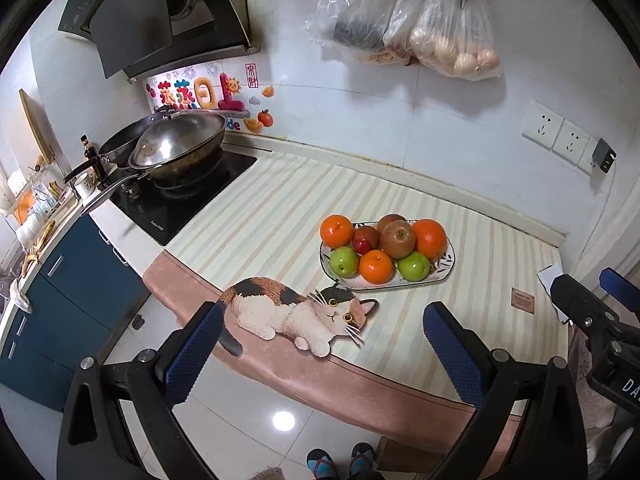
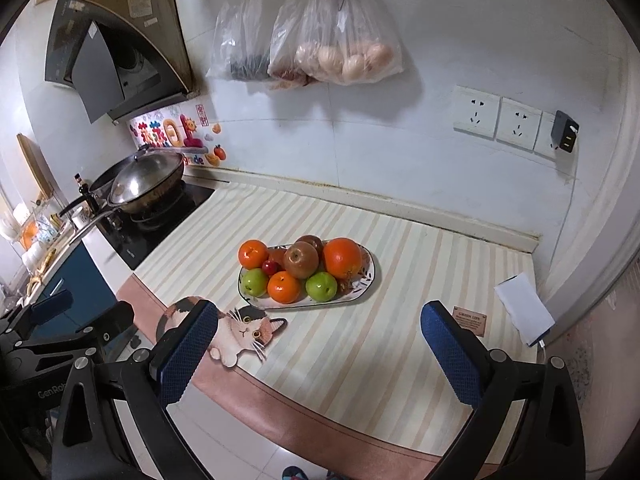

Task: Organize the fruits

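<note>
Fruit is seen piled on an oval white ceramic plate with a dark rim pattern (image 1: pixel 447 276) (image 2: pixel 370 280), set mid-counter on a striped cream-and-beige mat (image 1: pixel 280 216) (image 2: pixel 360 344) that covers the counter. Three oranges are counted: one at the plate's left end (image 1: pixel 337 231) (image 2: pixel 253 254), one at the front centre (image 1: pixel 376 266) (image 2: pixel 284 287), and a larger one at the right (image 1: pixel 429 238) (image 2: pixel 342 258). Two green apples are placed along the front edge, one on each side of the front orange (image 1: pixel 343 261) (image 2: pixel 255 282) and (image 1: pixel 413 265) (image 2: pixel 321 286). A large red-brown apple (image 1: pixel 397 239) (image 2: pixel 301 259) is stacked on top in the middle, with a small dark-red fruit (image 1: pixel 365 240) (image 2: pixel 271 267) tucked to its left. A calico cat picture (image 1: pixel 304 316) (image 2: pixel 240 330) is printed on the mat just in front of the plate. Left tool (image 1: pixel 320 356) is held above the counter's front edge, blue-padded fingers (image 1: pixel 192 356) spread wide apart, nothing between them. Right tool (image 2: pixel 320 356) is likewise held clear of the plate, fingers (image 2: pixel 452 356) wide apart and empty. A lidded steel wok (image 1: pixel 180 148) (image 2: pixel 146 182) is seen on the black hob to the left, and clear plastic bags (image 1: pixel 452 32) (image 2: pixel 340 44) are hung on the white tiled wall behind.
</note>
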Motion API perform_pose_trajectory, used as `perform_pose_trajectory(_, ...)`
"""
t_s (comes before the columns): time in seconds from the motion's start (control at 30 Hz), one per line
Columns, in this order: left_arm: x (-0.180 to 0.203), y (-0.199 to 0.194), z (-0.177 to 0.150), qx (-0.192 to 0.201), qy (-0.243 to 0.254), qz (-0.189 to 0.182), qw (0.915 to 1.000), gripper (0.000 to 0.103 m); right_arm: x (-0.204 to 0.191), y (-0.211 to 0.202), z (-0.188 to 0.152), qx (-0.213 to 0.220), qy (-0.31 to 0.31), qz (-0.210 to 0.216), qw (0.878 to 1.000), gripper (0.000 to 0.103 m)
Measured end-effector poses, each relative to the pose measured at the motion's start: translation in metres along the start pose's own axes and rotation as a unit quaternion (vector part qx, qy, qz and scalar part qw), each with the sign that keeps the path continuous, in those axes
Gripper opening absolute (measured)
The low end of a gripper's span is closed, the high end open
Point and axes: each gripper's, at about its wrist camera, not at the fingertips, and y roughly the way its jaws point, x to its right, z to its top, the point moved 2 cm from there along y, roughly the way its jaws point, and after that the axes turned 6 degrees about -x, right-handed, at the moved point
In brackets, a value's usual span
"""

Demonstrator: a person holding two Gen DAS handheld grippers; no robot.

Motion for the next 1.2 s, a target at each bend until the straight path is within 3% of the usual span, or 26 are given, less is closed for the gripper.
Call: perform_pose_trajectory(1.2, 0.006, 0.007, 0.006, 0.001, 0.008, -0.003, 1.0, 0.102, 0.006, 0.022, -0.009, -0.013, 0.016, -0.01, 1.0, 0.103)
